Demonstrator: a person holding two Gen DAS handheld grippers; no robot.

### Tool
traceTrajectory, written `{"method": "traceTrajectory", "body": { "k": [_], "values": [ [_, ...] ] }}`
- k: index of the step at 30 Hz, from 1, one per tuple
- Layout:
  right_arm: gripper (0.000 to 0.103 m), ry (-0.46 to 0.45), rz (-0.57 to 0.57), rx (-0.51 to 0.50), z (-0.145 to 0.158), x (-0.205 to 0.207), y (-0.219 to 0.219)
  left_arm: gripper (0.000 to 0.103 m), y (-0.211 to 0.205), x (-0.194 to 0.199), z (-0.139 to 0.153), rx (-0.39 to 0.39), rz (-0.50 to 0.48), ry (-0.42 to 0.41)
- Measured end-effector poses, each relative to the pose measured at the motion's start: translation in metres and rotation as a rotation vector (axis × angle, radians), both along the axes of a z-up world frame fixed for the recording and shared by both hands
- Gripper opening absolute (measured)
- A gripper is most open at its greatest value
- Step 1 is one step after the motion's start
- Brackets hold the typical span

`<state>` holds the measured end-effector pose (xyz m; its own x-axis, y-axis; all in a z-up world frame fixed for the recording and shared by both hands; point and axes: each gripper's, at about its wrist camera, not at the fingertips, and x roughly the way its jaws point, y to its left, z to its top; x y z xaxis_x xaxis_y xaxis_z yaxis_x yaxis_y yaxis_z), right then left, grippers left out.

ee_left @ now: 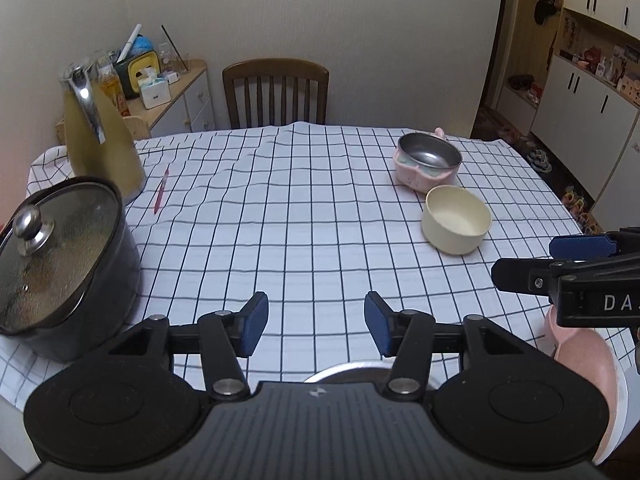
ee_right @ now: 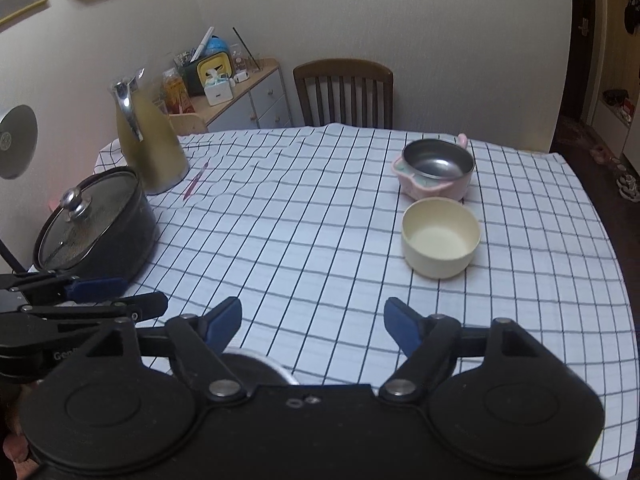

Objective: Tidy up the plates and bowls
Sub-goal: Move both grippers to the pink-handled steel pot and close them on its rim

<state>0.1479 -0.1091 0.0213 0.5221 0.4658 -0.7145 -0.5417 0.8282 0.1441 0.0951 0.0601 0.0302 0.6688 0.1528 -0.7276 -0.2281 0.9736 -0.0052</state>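
A cream bowl point(ee_left: 456, 219) point(ee_right: 440, 237) stands on the checked tablecloth at the right. Just behind it sits a pink bowl with a steel inner bowl point(ee_left: 428, 157) point(ee_right: 437, 165). My left gripper point(ee_left: 316, 328) is open and empty above the near table edge. My right gripper point(ee_right: 313, 326) is open and empty too; it shows in the left wrist view point(ee_left: 560, 260) at the right. A steel rim point(ee_left: 348, 372) point(ee_right: 260, 364) peeks out under the grippers. A pink plate point(ee_left: 588, 376) lies at the near right, partly hidden.
A black pot with a glass lid point(ee_left: 60, 264) point(ee_right: 92, 224) stands at the near left. Behind it is a tall yellow-green jug point(ee_left: 104, 140) point(ee_right: 150, 144) and a red pen point(ee_left: 161, 191) point(ee_right: 195, 181). A wooden chair point(ee_left: 276, 92) stands at the far edge.
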Motion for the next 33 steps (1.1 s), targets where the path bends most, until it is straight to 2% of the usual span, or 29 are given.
{"method": "traceTrajectory", "body": {
  "k": [4,6,9,12,20,33],
  "values": [
    [0.084,-0.015,0.006,-0.001,0.004,0.019,-0.006,0.056,-0.007,0.022,0.005,-0.001,-0.007,-0.009],
    [0.088,-0.026,0.014,-0.003,0.005,0.029,-0.008,0.064,-0.01,0.033,0.007,0.002,-0.006,-0.018],
    [0.091,-0.044,0.022,-0.005,0.009,0.046,-0.011,0.066,-0.015,0.052,0.01,0.0,-0.007,-0.027],
    [0.1,-0.065,0.018,-0.002,0.012,0.064,-0.015,0.066,-0.018,0.071,0.01,-0.006,-0.004,-0.028],
    [0.103,-0.071,0.02,0.013,0.013,0.119,-0.026,0.075,-0.025,0.126,0.009,-0.017,0.026,-0.04],
    [0.103,-0.057,-0.053,-0.034,-0.001,0.225,-0.029,0.075,-0.027,0.223,0.0,-0.022,0.045,-0.024]
  ]
}}
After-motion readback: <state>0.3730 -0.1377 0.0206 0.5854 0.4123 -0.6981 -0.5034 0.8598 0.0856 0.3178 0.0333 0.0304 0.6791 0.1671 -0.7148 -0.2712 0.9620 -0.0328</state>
